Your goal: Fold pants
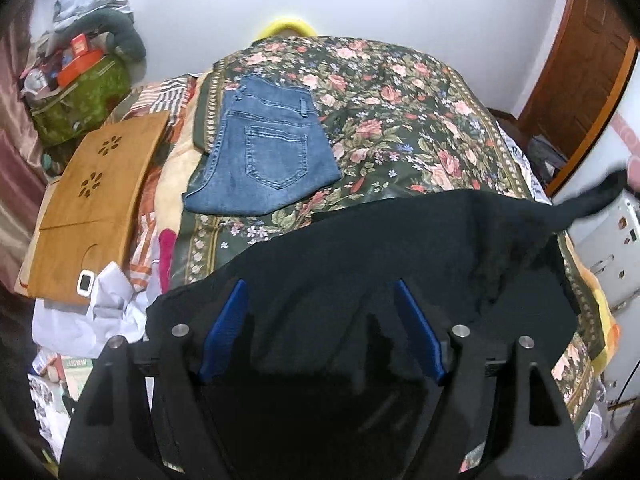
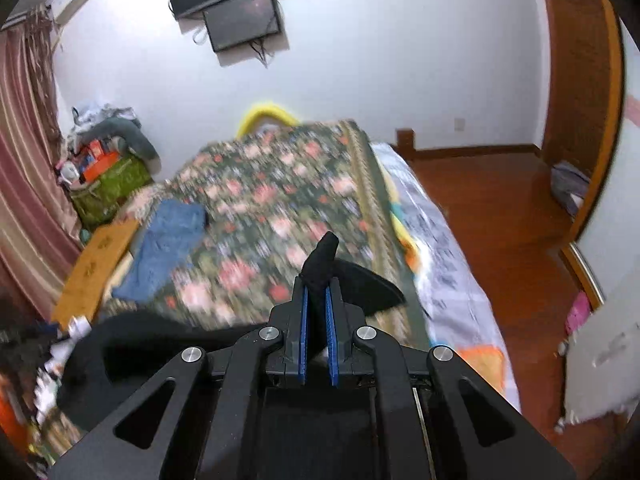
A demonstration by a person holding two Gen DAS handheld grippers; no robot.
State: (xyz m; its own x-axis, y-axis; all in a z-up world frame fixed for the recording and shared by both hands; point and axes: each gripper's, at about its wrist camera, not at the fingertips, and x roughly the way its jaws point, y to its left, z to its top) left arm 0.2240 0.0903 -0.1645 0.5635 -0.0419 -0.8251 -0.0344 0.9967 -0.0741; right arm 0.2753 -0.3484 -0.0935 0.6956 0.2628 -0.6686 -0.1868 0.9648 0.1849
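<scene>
Black pants (image 1: pixel 400 248) lie spread over the near end of the floral bedspread (image 1: pixel 400 112). My left gripper (image 1: pixel 320 292) is open just above the black cloth, blue pads (image 1: pixel 226 332) wide apart, nothing between them. My right gripper (image 2: pixel 316 288) is shut on a bunched fold of the black pants (image 2: pixel 322 260) and holds it lifted above the bed's right side; the cloth trails down to the lower left (image 2: pixel 160 344). That lifted end shows at the right of the left wrist view (image 1: pixel 592 200). The right wrist view is motion-blurred.
Folded blue jeans (image 1: pixel 264 152) lie on the bed's left part, also in the right wrist view (image 2: pixel 164 248). A wooden lap board (image 1: pixel 92 208) and white cloth (image 1: pixel 108 312) sit at the left edge. Clutter pile (image 1: pixel 80 80) far left; wooden floor (image 2: pixel 500 220) to the right.
</scene>
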